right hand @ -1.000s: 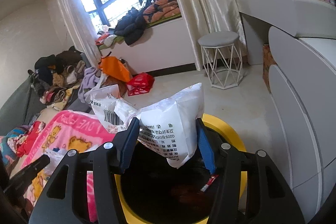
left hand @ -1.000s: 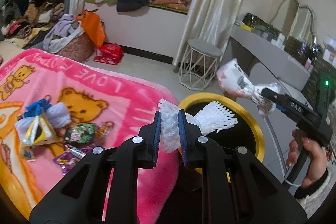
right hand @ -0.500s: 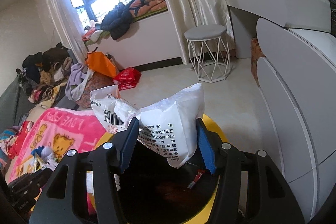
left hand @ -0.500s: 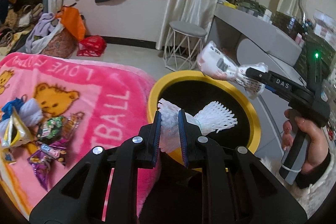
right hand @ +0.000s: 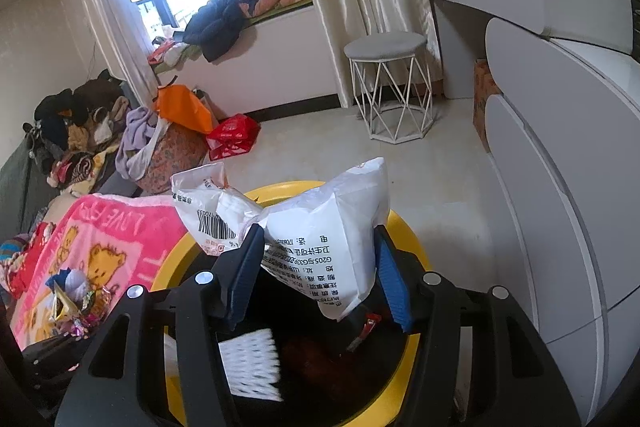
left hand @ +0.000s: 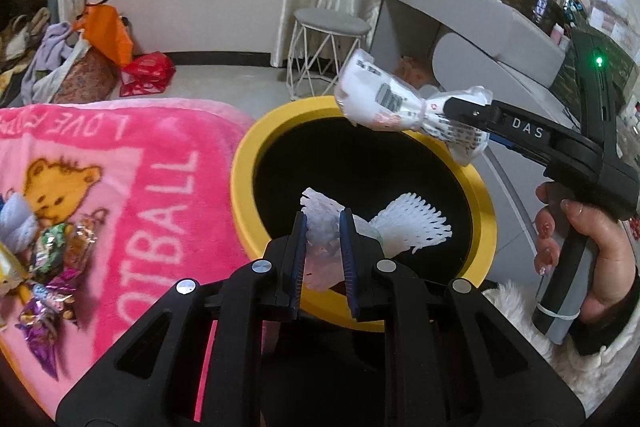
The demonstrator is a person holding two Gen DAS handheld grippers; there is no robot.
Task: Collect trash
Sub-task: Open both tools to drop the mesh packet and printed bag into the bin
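1. Hovering over the yellow-rimmed bin [left hand: 362, 187], the left gripper [left hand: 323, 247] pinches a white foam net [left hand: 412, 227] between its blue pads; a second ago the net hung over the near rim, now it sits above the black opening.
2. Toward 2 o'clock in the left view, the right gripper [right hand: 316, 267] clamps a white plastic bag [right hand: 332, 239], which has dropped closer to the bin's mouth.
3. Both pieces now look ready for release into the bin.
4. At 9 o'clock, candy wrappers [left hand: 52, 259] remain on the pink blanket [left hand: 152, 187], so collecting likely continues.
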